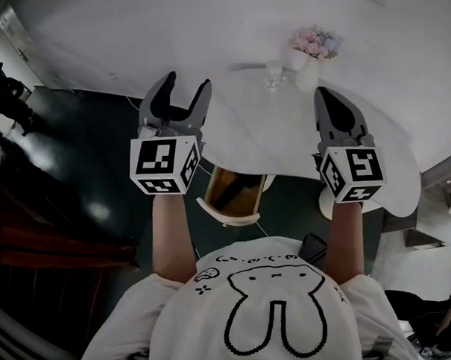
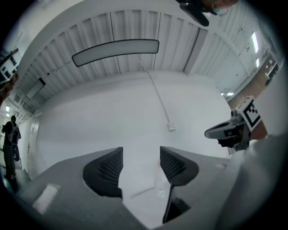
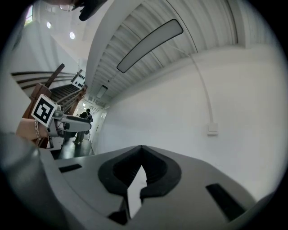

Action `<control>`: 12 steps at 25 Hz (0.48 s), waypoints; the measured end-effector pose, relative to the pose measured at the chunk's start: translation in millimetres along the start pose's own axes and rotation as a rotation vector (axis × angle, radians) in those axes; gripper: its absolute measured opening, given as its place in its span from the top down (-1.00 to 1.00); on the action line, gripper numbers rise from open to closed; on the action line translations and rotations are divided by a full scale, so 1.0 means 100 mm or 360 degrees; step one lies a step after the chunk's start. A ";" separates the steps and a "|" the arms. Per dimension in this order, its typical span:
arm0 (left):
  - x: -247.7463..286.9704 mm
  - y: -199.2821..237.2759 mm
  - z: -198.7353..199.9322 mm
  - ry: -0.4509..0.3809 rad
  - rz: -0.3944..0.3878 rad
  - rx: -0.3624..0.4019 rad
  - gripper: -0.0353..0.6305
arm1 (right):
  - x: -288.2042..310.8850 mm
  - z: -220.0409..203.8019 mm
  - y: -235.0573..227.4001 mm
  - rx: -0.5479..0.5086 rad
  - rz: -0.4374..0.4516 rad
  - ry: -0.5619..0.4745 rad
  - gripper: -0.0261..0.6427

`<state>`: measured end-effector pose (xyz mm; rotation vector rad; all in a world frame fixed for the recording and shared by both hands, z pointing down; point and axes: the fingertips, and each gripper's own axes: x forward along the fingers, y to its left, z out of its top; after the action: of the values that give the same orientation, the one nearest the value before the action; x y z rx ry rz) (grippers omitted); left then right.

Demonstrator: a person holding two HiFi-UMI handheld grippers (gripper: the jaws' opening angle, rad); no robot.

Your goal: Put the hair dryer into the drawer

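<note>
Drawer is seen pulled out below the near edge of the table. What is judged to be the dryer, a dark form not made out with certainty, lies inside it. Both tools are held level above the table, well apart from the drawer. The left gripper is released, its jaws spread with only bare wall seen between them. The right gripper is clenched on nothing, its tips together. If the dryer is indeed stowed, only closing is left: the drawer front should be met squarely by the clenched gripper and pushed straight in, so that no cord or handle is pinched at the rim. Ample open room is offered over the near tabletop. The vase and glass at the far edge should be kept clear of.
</note>
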<state>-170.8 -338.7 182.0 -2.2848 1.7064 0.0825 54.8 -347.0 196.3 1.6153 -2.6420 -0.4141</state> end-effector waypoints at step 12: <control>-0.09 0.08 0.04 -0.0005 0.0102 0.0093 0.84 | -0.02 0.01 -0.03 -0.0005 -0.0009 -0.0015 0.93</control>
<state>-181.1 -331.2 178.4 -2.1873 1.7570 0.0491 58.5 -346.5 195.0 1.6240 -2.6430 -0.4268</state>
